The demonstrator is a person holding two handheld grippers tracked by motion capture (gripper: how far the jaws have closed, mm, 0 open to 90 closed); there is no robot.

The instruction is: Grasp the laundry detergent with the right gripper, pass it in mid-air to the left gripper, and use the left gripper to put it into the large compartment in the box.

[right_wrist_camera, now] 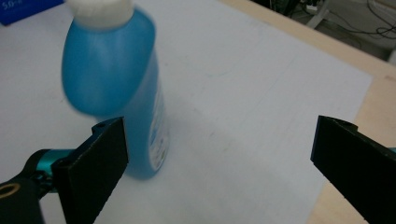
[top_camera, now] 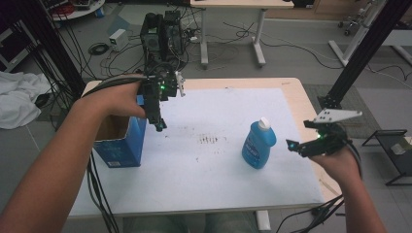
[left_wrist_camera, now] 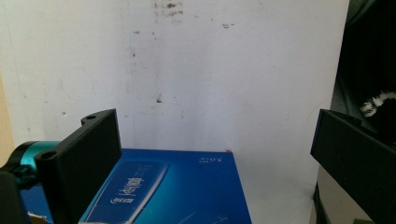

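**Upright blue bottle, both grippers empty**

Centrally, a translucent blue bottle [top_camera: 258,145] with white cap and pale label stands on the white mat [top_camera: 218,194]. The right gripper [top_camera: 297,147] gapes just beside it; the left gripper [top_camera: 160,127] gapes above a blue box [top_camera: 121,145].

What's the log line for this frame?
left tongs: open, over blue box | right tongs: open, beside blue bottle | bottle: upright, untouched
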